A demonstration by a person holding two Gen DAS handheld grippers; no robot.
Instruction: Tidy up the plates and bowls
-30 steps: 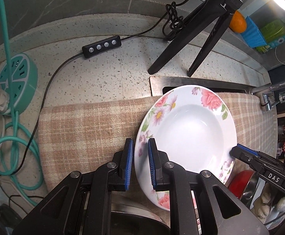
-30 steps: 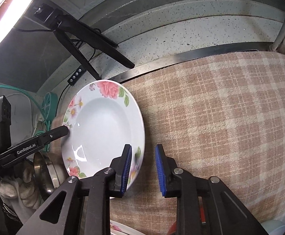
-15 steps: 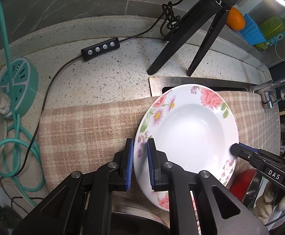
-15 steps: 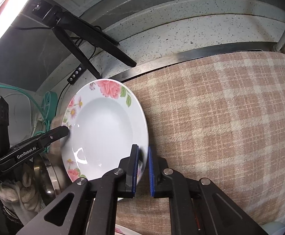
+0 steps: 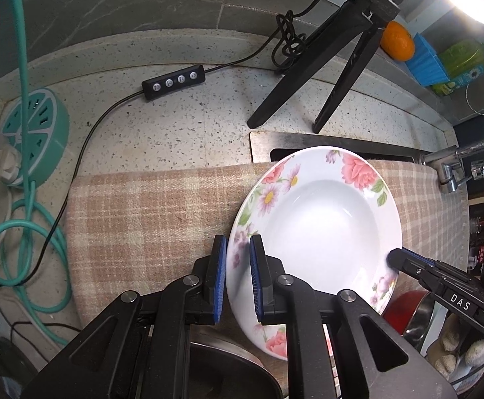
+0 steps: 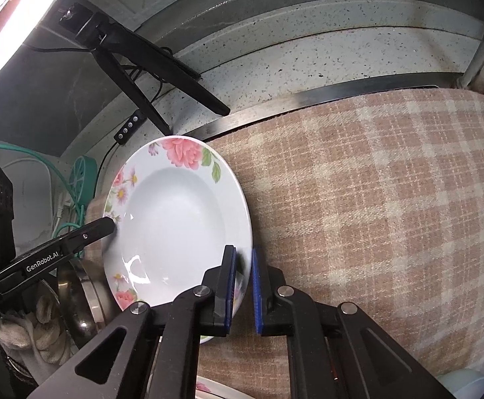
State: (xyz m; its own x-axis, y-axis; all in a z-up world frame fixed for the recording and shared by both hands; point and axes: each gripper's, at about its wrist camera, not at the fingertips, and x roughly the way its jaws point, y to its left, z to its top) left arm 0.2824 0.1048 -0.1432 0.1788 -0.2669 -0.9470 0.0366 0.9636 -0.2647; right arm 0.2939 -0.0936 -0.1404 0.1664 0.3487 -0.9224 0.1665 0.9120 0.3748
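One floral plate [image 5: 321,229] sits in the lower right of the left wrist view and the centre left of the right wrist view, held over a plaid cloth [image 5: 142,219] that covers the table [image 5: 182,129]. Two claws hold it. The left claw [image 5: 237,277] is clamped on the plate's rim at its left side, one blue pad on each face. The right claw [image 6: 242,286] is clamped on the opposite rim, at the bottom centre of its own view; in the left wrist view its black tip shows at the plate's lower right edge.

At the bottom of the right wrist view the edge of a second floral plate [image 6: 208,387] peeks out beneath the claw. One steel bowl [image 6: 85,302] shows at the lower left there, under the held plate, and one red bowl [image 5: 405,309] sits at the lower right of the left wrist view. A pale bowl rim [image 6: 464,380] shows at the lower right corner of the right wrist view.

On the table behind the cloth stand one black tripod [image 5: 325,66], two of its legs in view, one black switch box [image 5: 174,82] with four buttons, and one teal round socket [image 5: 39,133] at the left with a coiled teal cable [image 5: 26,249]. One orange [image 5: 397,40] lies at the upper right, beside a blue container [image 5: 426,65]. One tap [image 5: 458,163] is at the right edge.
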